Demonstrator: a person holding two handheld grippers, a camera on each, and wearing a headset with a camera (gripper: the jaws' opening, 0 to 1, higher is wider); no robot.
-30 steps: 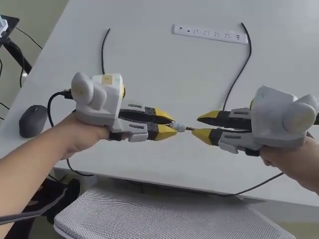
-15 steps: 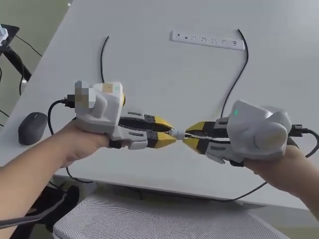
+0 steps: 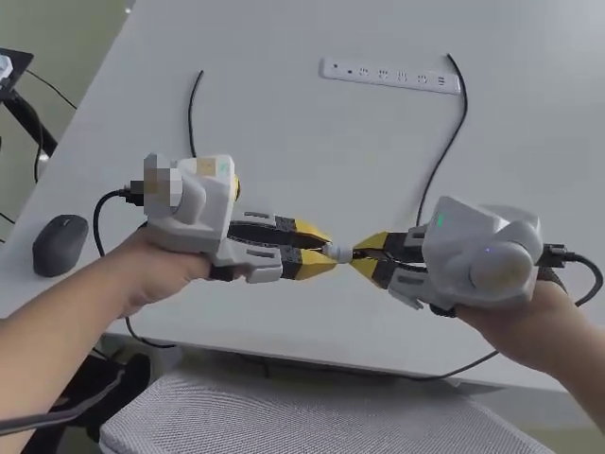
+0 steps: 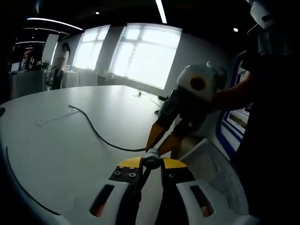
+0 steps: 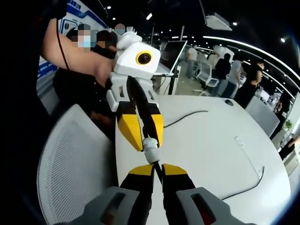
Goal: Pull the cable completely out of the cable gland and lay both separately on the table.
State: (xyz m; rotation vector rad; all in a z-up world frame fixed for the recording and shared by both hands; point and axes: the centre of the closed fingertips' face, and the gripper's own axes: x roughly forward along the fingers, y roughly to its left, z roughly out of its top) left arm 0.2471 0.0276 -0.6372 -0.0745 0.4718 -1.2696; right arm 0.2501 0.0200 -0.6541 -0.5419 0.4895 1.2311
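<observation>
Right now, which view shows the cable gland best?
Right gripper view: the cable gland sits side-on, poking from the tips of the left gripper. Left gripper view shows its rounded end between that gripper's tips. Head view: a pale stub next to the tips of the right gripper.

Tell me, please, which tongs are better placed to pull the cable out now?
Probably the right tongs: they are shut on the cable just where it leaves the cable gland, so they can draw straight back. The left tongs grip that gland and need only hold.

White table (image 3: 284, 123), power strip (image 3: 389, 75), black cable (image 3: 192, 104), mouse (image 3: 59, 244)
</observation>
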